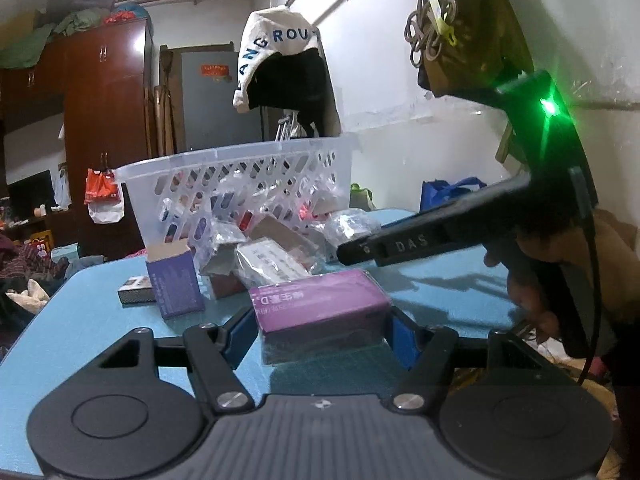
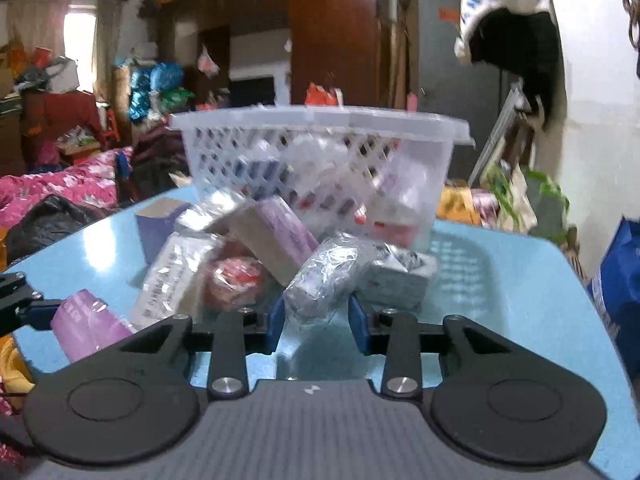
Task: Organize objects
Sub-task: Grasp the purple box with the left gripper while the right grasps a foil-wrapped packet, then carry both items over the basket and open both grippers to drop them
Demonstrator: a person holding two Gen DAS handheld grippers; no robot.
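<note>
- The left gripper (image 1: 323, 330) grasps a purple box (image 1: 320, 312), in front of the white basket (image 1: 240, 184) on the blue worktop (image 1: 80, 328).
- The right gripper (image 2: 316, 320) is clenched on a silver wrapped packet (image 2: 326, 276), just before the basket.

White hanging cap (image 1: 276, 46) above my basket (image 1: 224, 168): blue letters "ANGROU", start hidden in fold; my right view of it too blurred to read in full. My other gripper's black arm (image 1: 412, 244), right of basket: raised "DAS". Purple box (image 1: 320, 304) in front of basket, between my left pads: white print upside down, one "D" legible, rest unclear. Other packets' print too small.
</note>
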